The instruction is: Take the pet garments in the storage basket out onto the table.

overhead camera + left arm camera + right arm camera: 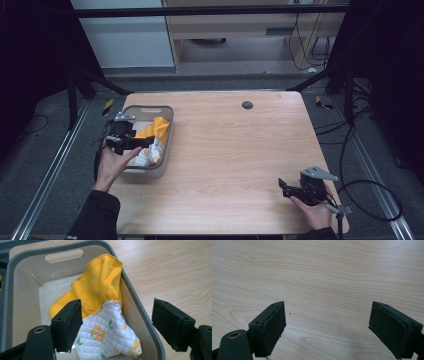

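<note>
Cloths lie bunched in the bin (168, 131) at the worktop's (235, 150) near-left part: a yellow cloth (100, 285) draped up against the bin's right wall, and a quilted flower-print cloth (110, 337) below it, nearer the left tool (120, 325). Together they form one ridge that runs along that wall, from the bin's near end toward the handle slot at its far end.

From the bin, the left tool sits right over the near end, held in the person's left hand (114, 165). Its jaws stand wide apart and hold nothing. In the left gripper view, the left jaw is inside the bin, just beside or touching the seam where yellow meets quilted; the right jaw is out past the bin's right wall, above the worktop. So the bin wall lies between the jaws along with the cloth. My judgement is that the coming move turns on this: the tool needs to shift further into the bin so both jaws straddle the cloth ridge alone, across its long axis.

Well apart from the bin, at the worktop's near-right corner, the right tool (292, 189) rests in the right hand (314, 210), jaws also spread over bare wood. The left is plainly the nearer one.
</note>
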### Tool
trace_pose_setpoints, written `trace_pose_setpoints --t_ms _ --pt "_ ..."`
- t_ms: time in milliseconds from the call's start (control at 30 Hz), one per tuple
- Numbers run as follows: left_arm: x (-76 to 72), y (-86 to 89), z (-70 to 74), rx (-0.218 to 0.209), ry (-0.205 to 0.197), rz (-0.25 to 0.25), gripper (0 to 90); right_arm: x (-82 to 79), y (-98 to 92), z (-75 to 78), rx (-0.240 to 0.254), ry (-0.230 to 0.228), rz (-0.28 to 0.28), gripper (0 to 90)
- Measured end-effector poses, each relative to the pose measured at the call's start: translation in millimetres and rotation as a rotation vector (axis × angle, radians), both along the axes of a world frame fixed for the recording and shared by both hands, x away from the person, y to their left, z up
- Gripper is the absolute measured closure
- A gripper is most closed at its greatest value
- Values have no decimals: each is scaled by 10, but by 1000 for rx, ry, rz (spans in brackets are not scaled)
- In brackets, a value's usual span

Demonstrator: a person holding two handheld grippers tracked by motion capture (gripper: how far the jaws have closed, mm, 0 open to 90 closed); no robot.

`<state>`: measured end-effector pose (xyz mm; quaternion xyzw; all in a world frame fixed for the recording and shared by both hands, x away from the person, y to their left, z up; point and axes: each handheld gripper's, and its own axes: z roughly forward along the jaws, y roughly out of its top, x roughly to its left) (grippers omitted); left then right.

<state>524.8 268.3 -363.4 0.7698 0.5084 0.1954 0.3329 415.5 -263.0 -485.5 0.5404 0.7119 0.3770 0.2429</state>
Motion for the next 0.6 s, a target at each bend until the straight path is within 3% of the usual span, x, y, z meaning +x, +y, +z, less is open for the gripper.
trace_pose_setpoints --t_ms 300,600 --pt "96 -38 -25 46 40 9 259 4 1 -5 6 10 0 138" --pt "161 -77 -90 62 88 7 288 10 3 -12 -1 14 7 138"
